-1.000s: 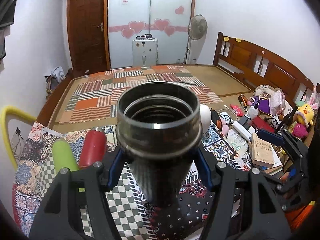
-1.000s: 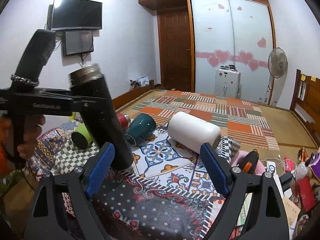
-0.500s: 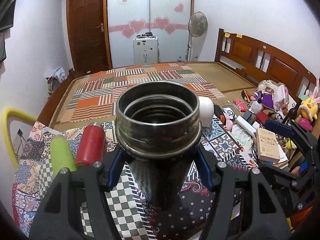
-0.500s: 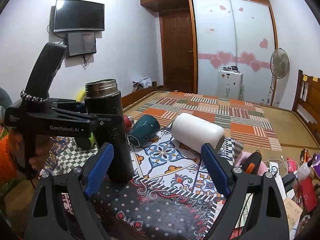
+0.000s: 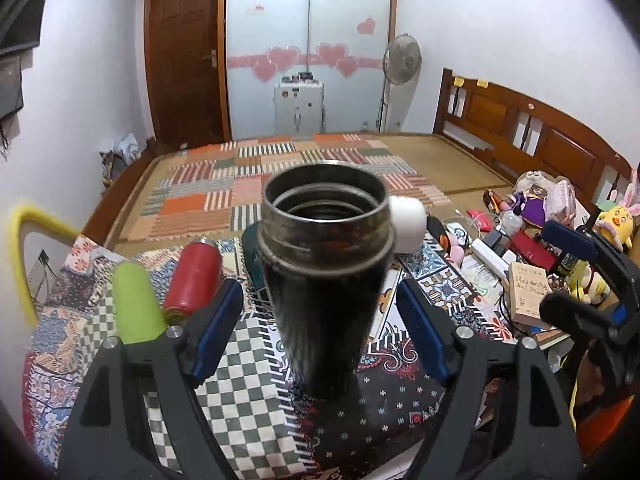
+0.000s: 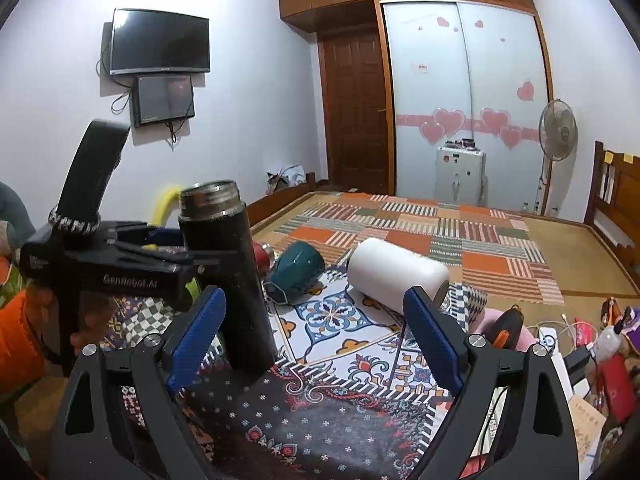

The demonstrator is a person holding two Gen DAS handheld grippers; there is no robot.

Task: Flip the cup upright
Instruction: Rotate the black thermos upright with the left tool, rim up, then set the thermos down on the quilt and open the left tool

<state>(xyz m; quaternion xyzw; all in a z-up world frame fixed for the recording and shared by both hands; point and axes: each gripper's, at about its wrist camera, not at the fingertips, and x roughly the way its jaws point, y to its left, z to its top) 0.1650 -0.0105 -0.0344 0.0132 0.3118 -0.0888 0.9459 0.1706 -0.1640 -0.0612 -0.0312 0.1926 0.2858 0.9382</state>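
Note:
A black steel flask cup point(image 5: 325, 280) stands upright on the patterned cloth, its open threaded mouth up. It also shows in the right wrist view point(image 6: 230, 276). My left gripper point(image 5: 320, 336) is open, its blue pads on either side of the cup and clear of it. The left gripper also shows in the right wrist view point(image 6: 188, 260), just behind the cup. My right gripper point(image 6: 314, 332) is open and empty, to the right of the cup.
A green cup point(image 5: 136, 304), a red cup point(image 5: 194, 280), a teal cup point(image 6: 296, 268) and a white cup point(image 6: 396, 276) lie on their sides on the cloth. Books, toys and cables point(image 5: 528, 256) crowd the right side. A yellow chair back point(image 5: 24, 240) is at the left.
The cup went from tilted to upright on the cloth. My left gripper opened, let go of it and drew back a little.

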